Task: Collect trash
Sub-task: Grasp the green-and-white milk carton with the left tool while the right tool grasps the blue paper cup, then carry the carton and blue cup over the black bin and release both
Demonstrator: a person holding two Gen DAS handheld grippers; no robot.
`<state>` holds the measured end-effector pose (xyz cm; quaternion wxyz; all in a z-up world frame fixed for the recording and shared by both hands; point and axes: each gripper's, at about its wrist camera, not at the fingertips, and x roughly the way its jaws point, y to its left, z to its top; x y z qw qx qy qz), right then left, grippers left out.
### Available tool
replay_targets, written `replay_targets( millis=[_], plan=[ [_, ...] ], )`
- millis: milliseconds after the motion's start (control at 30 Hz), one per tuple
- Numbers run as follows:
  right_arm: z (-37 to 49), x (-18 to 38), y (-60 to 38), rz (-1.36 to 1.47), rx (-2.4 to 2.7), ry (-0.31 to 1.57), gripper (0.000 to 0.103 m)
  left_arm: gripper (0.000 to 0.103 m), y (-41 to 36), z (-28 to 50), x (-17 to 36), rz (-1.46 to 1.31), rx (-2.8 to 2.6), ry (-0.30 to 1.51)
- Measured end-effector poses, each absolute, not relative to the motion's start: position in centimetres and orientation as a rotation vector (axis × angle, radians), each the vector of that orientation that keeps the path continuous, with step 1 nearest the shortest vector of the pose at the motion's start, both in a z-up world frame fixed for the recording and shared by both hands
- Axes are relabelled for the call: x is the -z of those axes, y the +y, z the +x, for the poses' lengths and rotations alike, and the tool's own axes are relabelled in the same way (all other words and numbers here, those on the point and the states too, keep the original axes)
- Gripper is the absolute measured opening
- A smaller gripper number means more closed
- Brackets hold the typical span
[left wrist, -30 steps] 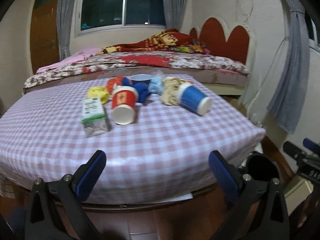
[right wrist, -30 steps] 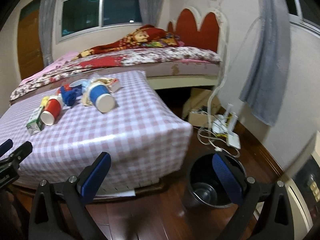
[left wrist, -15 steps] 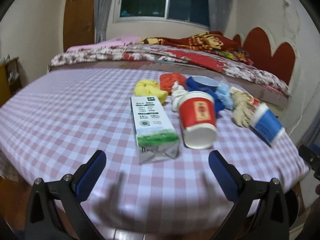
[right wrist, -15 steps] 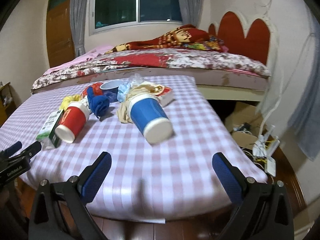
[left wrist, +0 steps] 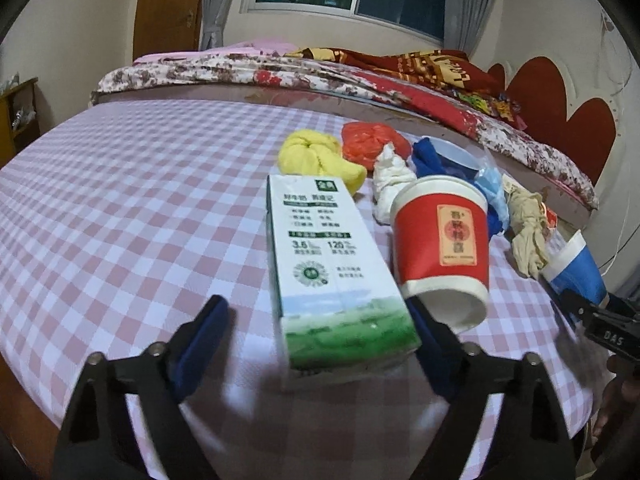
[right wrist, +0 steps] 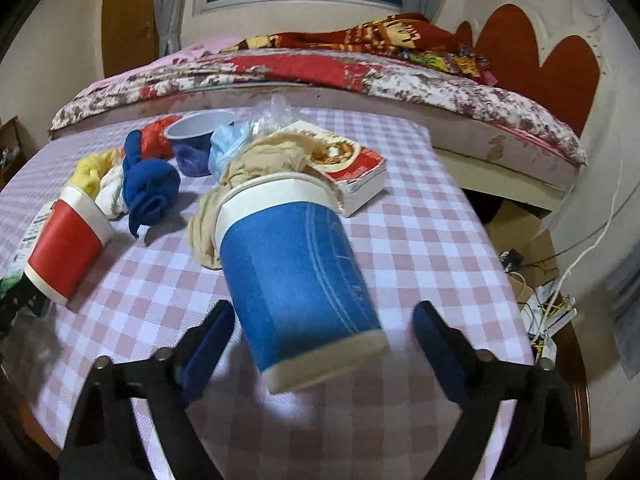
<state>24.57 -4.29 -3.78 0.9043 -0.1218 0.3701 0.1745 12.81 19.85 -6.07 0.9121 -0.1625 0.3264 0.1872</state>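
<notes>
While your left hand-held gripper (left wrist: 316, 344) straddles the carton (left wrist: 332, 264), its jaws have just been closing; the right pad looks against the carton's side, the left pad stands clear, so nothing is grasped. The carton lies flat on the bench (left wrist: 120, 216), white with a green base end toward you, small print on top. Just right of it, nearly touching, lies the red cup (left wrist: 440, 248) on its side, mouth toward you. Behind them sit yellow (left wrist: 312, 156), orange (left wrist: 372, 140) and white (left wrist: 390, 180) wads.

Your right hand-held gripper (right wrist: 320, 340) has also just been closing, around the blue cup (right wrist: 296, 276). Both pads stand off its sides: released. That cup lies on its side, mouth toward you, base against a tan rag (right wrist: 256, 160). A red box (right wrist: 352, 168) sits just behind.

Left of the carton the bench is bare check cloth. Right of the blue cup the bench edge is near, with cables (right wrist: 548, 308) on the floor below.
</notes>
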Motion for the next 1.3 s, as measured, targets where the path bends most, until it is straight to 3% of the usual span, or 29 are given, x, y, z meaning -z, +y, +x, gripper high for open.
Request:
replay_targets(
  millis=[67, 100, 233, 667, 1300],
  plan=[
    [24.6, 3.9, -4.2, -0.248, -0.374, 0.772, 0.068, 0.073, 20.1, 12.5, 6.1, -0.338, -0.364, 0.676],
    [24.4, 3.9, -4.2, -0.239, -0.379, 0.771, 0.066, 0.064, 20.3, 12.5, 6.2, -0.342, -0.35, 0.677],
    [23.7, 4.0, -4.3, -0.215, -0.405, 0.771, 0.06, 0.059, 20.6, 11.7, 5.7, -0.332, -0.34, 0.652],
    [19.5, 0.7, -6.7, -0.183, -0.434, 0.651, 0.058, 0.058, 19.8, 8.0, 1.8, -0.301, -0.338, 0.503],
    [11.8, -1.2, -22.9, -0.076, -0.179, 0.563, 0.058, 0.057, 3.0, 9.0, 0.3, -0.135, 0.091, 0.469]
  ],
)
